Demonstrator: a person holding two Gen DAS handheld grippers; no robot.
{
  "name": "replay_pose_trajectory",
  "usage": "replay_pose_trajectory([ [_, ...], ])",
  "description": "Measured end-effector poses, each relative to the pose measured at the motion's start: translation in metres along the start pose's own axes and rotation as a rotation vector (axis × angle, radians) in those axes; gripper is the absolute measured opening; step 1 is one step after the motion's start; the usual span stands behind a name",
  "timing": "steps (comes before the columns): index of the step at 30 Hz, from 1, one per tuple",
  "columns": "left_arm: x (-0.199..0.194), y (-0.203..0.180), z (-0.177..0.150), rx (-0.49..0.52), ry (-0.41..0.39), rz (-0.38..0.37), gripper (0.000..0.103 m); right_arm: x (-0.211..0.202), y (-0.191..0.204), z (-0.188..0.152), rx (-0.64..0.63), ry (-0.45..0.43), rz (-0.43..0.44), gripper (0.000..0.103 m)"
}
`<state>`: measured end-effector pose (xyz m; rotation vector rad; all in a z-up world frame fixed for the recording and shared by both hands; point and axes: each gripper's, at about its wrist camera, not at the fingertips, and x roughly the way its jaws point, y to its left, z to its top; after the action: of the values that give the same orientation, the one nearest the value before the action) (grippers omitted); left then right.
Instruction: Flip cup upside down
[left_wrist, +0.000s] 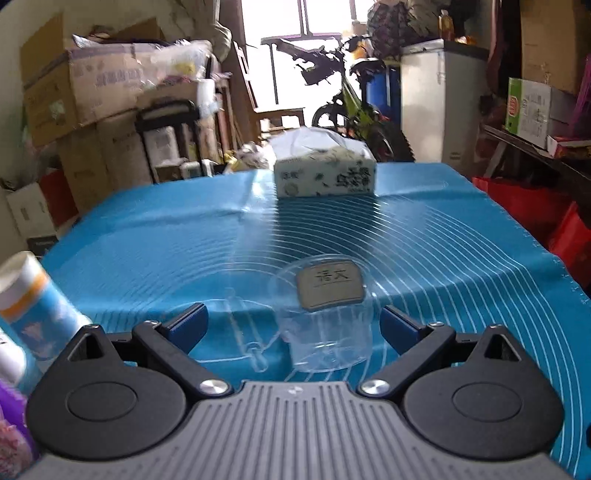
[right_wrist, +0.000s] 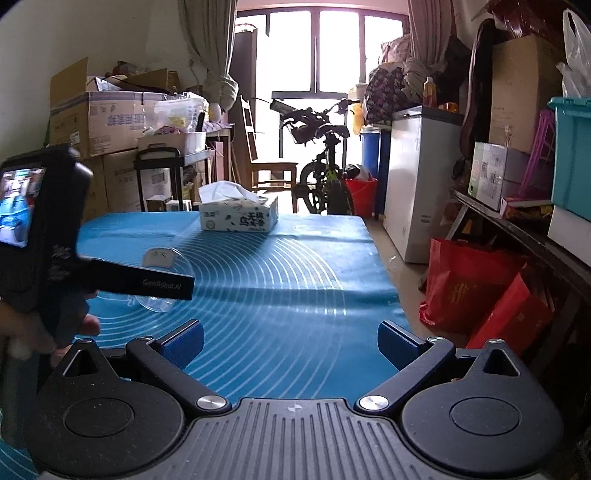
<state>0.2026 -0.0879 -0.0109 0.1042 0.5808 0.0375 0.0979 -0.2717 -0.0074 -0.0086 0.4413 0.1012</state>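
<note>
A clear plastic cup (left_wrist: 325, 321) with a handle on its left and a grey label stands upright on the blue mat (left_wrist: 147, 240). My left gripper (left_wrist: 293, 323) is open, with the cup between its blue pads (left_wrist: 188, 323), not touching them. In the right wrist view the cup (right_wrist: 160, 280) shows at the left, partly hidden behind the left gripper's black body (right_wrist: 44, 236). My right gripper (right_wrist: 290, 341) is open and empty over the mat's near part, to the right of the cup.
A tissue box (left_wrist: 325, 177) sits at the mat's far edge, also seen in the right wrist view (right_wrist: 238, 214). A blue-and-white can (left_wrist: 33, 306) stands at the near left. The table's right edge (right_wrist: 384, 266) drops toward red bags (right_wrist: 465, 284) and a white freezer.
</note>
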Motion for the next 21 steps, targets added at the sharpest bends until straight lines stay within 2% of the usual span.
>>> replay_pose_trajectory([
  [3,0.004,-0.003,-0.001,0.029,0.006,-0.023,0.089,0.003,-0.004,-0.002,0.004,0.008,-0.005,0.102],
  [5,0.010,-0.003,0.001,0.024,0.028,-0.053,0.073,0.005,-0.005,-0.003,0.011,0.012,-0.010,0.102],
  [8,0.014,0.003,-0.001,-0.024,0.060,-0.105,0.058,0.005,-0.004,-0.004,0.010,0.013,-0.012,0.102],
  [12,0.010,0.003,-0.003,-0.010,0.048,-0.083,0.058,0.005,-0.003,-0.002,0.008,0.011,-0.009,0.102],
  [14,0.005,0.006,-0.005,-0.017,0.057,-0.103,0.057,0.004,-0.002,-0.003,0.010,0.011,-0.009,0.102],
  [21,-0.050,0.018,-0.010,0.013,0.020,-0.121,0.057,-0.015,0.007,-0.003,0.016,-0.002,0.019,0.102],
])
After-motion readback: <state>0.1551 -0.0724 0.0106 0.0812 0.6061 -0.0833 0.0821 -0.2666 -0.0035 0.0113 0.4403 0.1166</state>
